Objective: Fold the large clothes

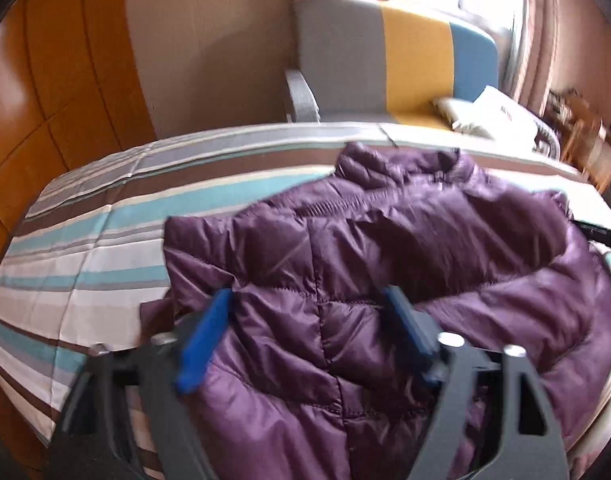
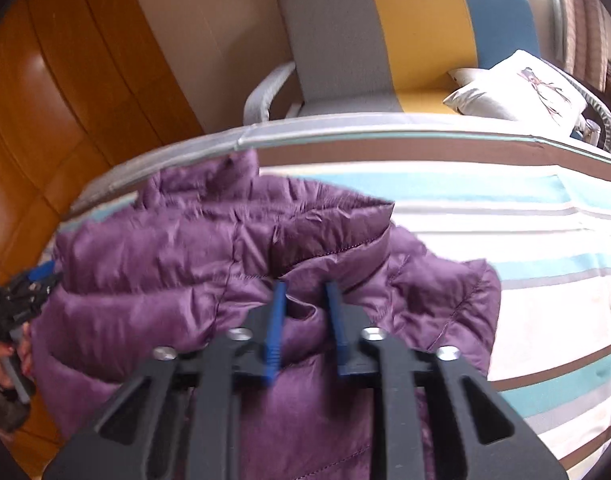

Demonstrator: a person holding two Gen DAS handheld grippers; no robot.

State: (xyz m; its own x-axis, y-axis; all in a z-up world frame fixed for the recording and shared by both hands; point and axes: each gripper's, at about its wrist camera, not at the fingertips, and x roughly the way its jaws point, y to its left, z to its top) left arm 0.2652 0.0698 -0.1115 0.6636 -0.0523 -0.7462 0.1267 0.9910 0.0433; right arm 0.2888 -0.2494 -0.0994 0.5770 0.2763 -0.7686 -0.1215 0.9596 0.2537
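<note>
Up close, your right gripper [image 2: 307, 292] has its blue pads [image 2: 274, 332] pinched on a fold of the purple quilted jacket [image 2: 177, 264], the fabric bunched between them; your left gripper [image 1: 307, 300] stands with its jaws well apart, the padded cloth bulging up between the blue fingers [image 1: 203, 344] without clearly being squeezed. That jacket lies crumpled on the bed [image 1: 85, 248], its collar toward the far edge, one side spilling toward the near edge. Beneath it you have a sheet striped in white, teal, brown and grey, smooth apart from a few creases. In the right wrist view your left hand [image 2: 3, 360] shows at the picture's left edge, wrapped around its gripper's handle beside the jacket. Beyond the bed stands an armchair [image 1: 385, 64] with grey, yellow and blue panels, a pale cushion [image 2: 521, 88] resting on its seat. Glossy orange-brown wooden panelling [image 1: 45, 80] fills the left side of the room, a beige wall meets it, and curtains [image 1: 545, 20] hang by a bright window behind the chair
</note>
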